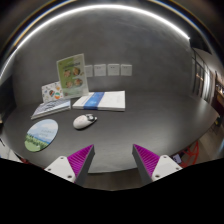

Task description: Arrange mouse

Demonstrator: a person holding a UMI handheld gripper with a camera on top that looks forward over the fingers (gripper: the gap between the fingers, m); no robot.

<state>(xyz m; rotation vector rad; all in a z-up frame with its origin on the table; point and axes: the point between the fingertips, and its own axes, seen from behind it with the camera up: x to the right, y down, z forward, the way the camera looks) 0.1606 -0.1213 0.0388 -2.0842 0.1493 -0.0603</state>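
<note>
Mouse (85, 121) sits on the dark worktop (130, 130), well ahead of my jaws and off toward the left finger's side. It's white/grey, resting flat, nothing touching it.

My jaws (114, 160) are wide open, holding nothing. The 2 magenta pads (80, 157) face each other with only bare worktop between them. Mouse is beyond the fingertips, not between them.

Just left of the mouse and nearer to me: a round mouse mat (41, 133), greenish print, lying flat. Mouse is off it, close to its far right rim but apart.

Just behind the mouse: a flat book (100, 100) with a blue stripe and white cover, lying down. To its left, another flat booklet (50, 108), edges near or touching the book, can't tell which.

Behind that booklet: a green-and-white printed card (71, 73) standing upright, and a smaller card (51, 91) standing beside it on the left.

Back wall carries a row of 4 small pale plates (107, 69).

No containers visible from here.
</note>
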